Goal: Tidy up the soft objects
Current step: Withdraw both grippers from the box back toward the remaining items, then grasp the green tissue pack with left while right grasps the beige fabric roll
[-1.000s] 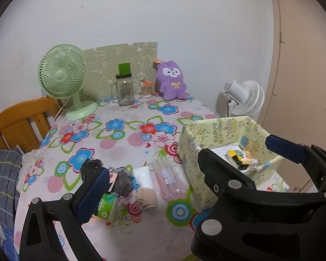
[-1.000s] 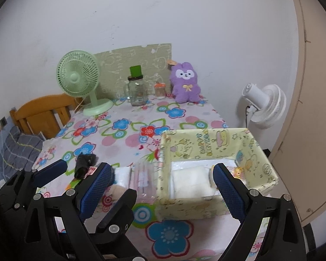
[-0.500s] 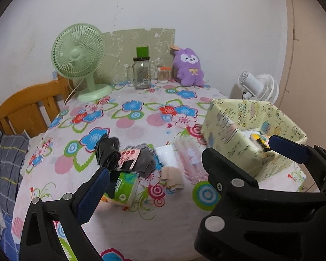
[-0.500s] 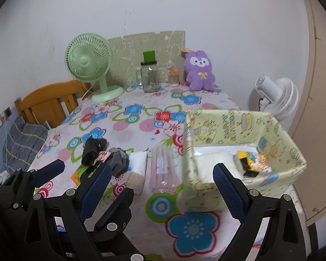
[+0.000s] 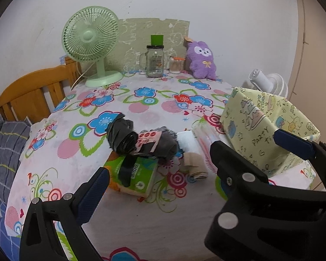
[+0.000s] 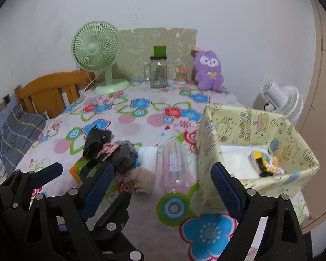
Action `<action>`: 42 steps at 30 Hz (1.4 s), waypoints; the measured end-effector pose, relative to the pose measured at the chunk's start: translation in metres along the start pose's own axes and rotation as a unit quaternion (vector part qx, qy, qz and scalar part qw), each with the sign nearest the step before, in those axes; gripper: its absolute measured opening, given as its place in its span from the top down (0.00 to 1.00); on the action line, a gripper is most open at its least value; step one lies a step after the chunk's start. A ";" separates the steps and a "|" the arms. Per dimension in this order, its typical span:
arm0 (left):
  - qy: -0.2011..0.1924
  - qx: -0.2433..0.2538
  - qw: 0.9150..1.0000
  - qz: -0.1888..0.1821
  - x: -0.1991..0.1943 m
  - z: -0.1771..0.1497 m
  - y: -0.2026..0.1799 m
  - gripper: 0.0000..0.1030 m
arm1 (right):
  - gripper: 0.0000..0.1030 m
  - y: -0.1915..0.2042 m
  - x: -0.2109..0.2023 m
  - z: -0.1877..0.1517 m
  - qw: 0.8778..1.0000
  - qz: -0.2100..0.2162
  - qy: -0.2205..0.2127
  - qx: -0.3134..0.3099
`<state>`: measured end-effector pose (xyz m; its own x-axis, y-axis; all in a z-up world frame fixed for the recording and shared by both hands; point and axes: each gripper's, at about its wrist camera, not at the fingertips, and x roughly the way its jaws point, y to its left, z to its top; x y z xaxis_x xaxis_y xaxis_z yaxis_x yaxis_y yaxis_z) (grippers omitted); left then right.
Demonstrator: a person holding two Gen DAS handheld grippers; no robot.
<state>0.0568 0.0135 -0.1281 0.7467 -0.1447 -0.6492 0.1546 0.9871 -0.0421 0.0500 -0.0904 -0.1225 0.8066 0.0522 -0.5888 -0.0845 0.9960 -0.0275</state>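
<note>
A floral-clothed desk (image 5: 141,106) held a sock bundle (image 5: 141,142), seemingly lying left-to-right. Both the left claw (image 5: 184,169) and right claw (image 6: 163,187) hovered wide open, empty.

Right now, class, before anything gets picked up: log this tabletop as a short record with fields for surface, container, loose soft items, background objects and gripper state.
Surface: floral-print tablecloth
Container: pale yellow cartoon-print box, white folded cloth and small colourful packet inside
Loose soft items: black rolled bundle, grey socks with pink label, green tissue pack, beige rolled bandage, all outside the box
Background objects: mint green desk fan, glass jar mug, purple plush bunny
Gripper state: left gripper open, empty; right gripper open, empty
</note>
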 end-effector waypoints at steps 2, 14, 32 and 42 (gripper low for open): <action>0.005 -0.002 1.000 0.005 0.003 -0.002 0.004 0.00 | 0.13 0.004 0.005 -0.001 1.000 0.007 0.008 -0.002; 0.037 -0.016 0.999 0.029 0.035 -0.007 0.025 0.00 | 0.26 0.018 0.046 -0.006 0.998 0.033 0.062 -0.008; 0.085 -0.025 0.995 0.045 0.075 -0.006 0.047 0.05 | 0.37 0.023 0.090 -0.007 0.993 0.037 0.114 0.001; 0.087 -0.018 0.995 0.038 0.079 -0.003 0.046 0.11 | 0.51 0.019 0.104 -0.007 0.991 0.041 0.128 0.015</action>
<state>0.1206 0.0475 -0.1837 0.6321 -0.0583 -0.7727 0.0764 0.9970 -0.0126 0.1282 -0.0662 -0.1905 0.6231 0.1160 -0.7735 -0.1230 0.9912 0.0496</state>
